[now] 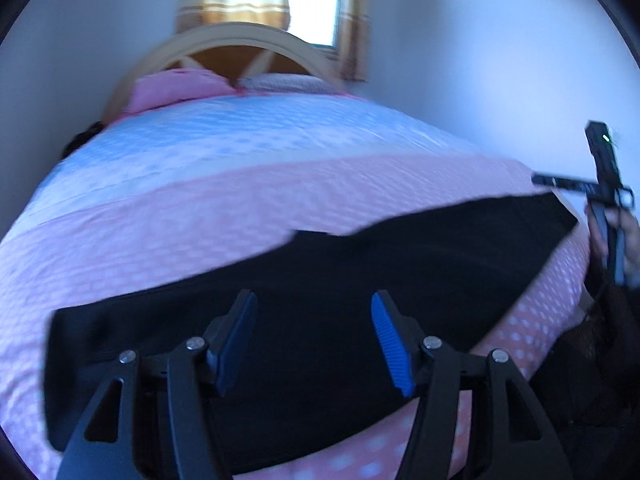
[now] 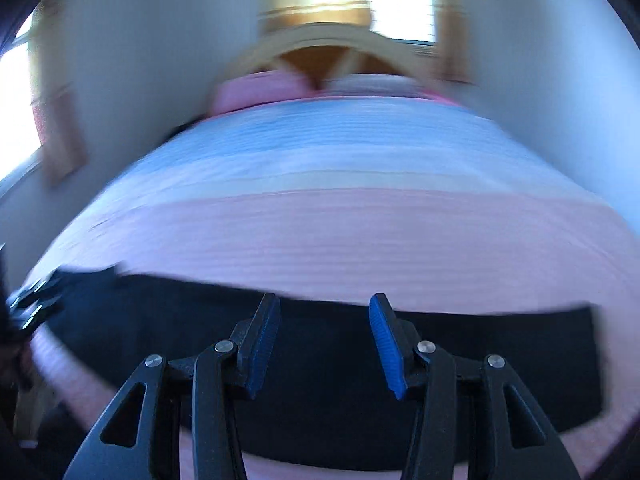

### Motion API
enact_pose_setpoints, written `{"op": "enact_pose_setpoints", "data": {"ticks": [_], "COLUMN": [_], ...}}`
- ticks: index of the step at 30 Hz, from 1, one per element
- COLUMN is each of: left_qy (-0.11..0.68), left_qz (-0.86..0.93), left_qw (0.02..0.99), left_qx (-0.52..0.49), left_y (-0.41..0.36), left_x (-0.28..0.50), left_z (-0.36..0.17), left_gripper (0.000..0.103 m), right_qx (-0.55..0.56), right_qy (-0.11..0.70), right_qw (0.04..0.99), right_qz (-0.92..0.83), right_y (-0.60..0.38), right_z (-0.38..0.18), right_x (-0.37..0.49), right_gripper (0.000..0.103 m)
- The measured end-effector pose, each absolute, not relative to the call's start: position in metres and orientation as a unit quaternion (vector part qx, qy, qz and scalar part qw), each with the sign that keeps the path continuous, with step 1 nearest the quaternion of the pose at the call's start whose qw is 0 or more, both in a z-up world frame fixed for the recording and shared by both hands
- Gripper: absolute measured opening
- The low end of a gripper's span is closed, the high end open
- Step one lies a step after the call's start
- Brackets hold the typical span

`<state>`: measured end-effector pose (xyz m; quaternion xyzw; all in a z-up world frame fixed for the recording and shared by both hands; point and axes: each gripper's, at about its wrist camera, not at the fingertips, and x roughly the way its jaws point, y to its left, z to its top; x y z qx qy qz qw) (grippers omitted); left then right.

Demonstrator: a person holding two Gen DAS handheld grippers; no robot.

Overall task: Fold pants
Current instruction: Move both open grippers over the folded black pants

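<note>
Black pants (image 1: 304, 280): laid flat across the near end of the bed (image 1: 248, 196), a long dark band running side to side over the pink dotted part of the bedspread (image 1: 120, 256), one squared end at the left and one tapering end at the right; so spread, the cloth offers straight edges for a fold, which is not yet begun as far as these views tell. Left claw (image 1: 314, 344): blue-padded fingers (image 1: 390, 344) spread wide, released, grasping nothing, poised above the middle of the pants and apparently clear of the cloth. Right claw (image 2: 324, 346): likewise parted and empty, above the same garment toward its other end; this view is smeared by motion, so contact with the fabric cannot be judged. In the left wrist view the right gripper's body shows at the far right edge, held in a hand (image 1: 628, 240). Pink pillow (image 1: 176, 88): at the head of the bed, against the arched wooden headboard (image 1: 240, 36), well apart from the pants. Curtained window (image 1: 316, 0) behind. Containers: none in view.
</note>
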<state>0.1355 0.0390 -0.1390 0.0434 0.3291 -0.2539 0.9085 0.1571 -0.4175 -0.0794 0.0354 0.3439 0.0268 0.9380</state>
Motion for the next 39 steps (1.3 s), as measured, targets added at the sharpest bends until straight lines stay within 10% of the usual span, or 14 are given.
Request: {"op": "enact_pose_setpoints", "data": {"ticks": [12,16,23,26,28,30,39], "left_qy": [0.376,0.378,0.38,0.378,0.376,0.367,0.365], "left_qz": [-0.249,-0.247,-0.244,-0.242,-0.242,-0.239,-0.236], "left_qw": [0.891,0.891,0.889,0.89,0.891,0.896,0.898], "left_qx": [0.043,0.055,0.07,0.079,0.08,0.076,0.071], "left_y": [0.002,-0.004,-0.008,-0.011,-0.011,-0.009,-0.014], "left_x": [0.153,0.15,0.151,0.15,0.15,0.147,0.142], "left_z": [-0.166,-0.166,-0.169,-0.169,-0.169,-0.164,-0.167], "left_gripper": [0.064,0.066,0.069,0.071,0.071,0.071,0.075], "right_qx": [0.194,0.218,0.21,0.191,0.203,0.226,0.292], "right_qy": [0.395,0.384,0.375,0.381,0.378,0.372,0.39], "right_qw": [0.891,0.893,0.895,0.898,0.896,0.889,0.869], "right_qz": [-0.114,-0.089,-0.116,-0.112,-0.117,-0.14,-0.092], "right_y": [-0.633,-0.628,-0.632,-0.63,-0.634,-0.644,-0.648], "right_z": [-0.127,-0.13,-0.134,-0.139,-0.137,-0.13,-0.132], "right_x": [0.14,0.135,0.141,0.143,0.138,0.124,0.083], "right_gripper": [0.051,0.013,0.008,0.009,0.043,0.056,0.055]}}
